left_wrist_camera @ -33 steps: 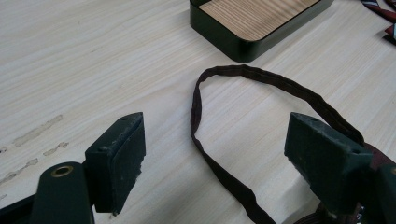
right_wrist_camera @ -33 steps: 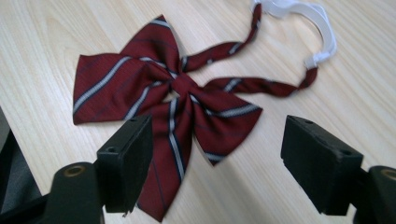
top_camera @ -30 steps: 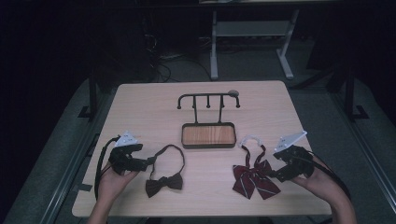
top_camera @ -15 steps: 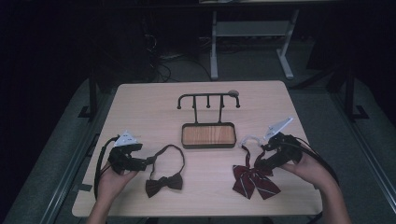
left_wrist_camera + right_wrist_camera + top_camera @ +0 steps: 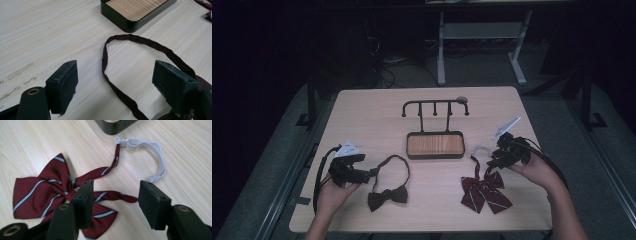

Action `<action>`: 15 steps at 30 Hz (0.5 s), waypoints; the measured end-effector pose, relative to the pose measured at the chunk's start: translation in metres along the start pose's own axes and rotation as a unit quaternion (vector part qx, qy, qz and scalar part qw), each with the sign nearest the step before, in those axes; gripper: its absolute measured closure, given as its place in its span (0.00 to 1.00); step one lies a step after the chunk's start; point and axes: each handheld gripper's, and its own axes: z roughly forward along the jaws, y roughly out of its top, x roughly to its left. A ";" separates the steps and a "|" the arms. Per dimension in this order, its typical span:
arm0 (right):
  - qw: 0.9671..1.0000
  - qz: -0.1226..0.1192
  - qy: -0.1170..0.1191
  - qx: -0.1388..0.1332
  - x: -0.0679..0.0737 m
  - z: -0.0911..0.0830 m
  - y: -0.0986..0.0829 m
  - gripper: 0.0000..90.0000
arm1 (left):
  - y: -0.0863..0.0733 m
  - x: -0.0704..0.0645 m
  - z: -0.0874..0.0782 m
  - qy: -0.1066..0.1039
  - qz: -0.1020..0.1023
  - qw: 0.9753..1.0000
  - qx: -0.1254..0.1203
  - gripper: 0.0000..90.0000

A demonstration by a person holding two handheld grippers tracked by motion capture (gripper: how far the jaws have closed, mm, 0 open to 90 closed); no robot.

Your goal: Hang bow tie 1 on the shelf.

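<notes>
Right tongs are moving in from the counter's edge, spread wide over the striped red cloth bow's strap | left tongs are waiting, spread wide beside the dark brown bow tie's loop | grab looks next.

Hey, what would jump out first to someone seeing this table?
The red striped bow tie with its white elastic strap lies at front right, the open right gripper beside it. At front left lies a dark brown bow tie, near the open left gripper. Behind them stands a black hook rack over a wooden tray.
</notes>
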 end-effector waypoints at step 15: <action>0.998 0.034 -0.016 0.045 -0.019 0.025 0.007 0.68 | -0.001 0.004 -0.002 0.004 -0.002 1.000 0.001 0.23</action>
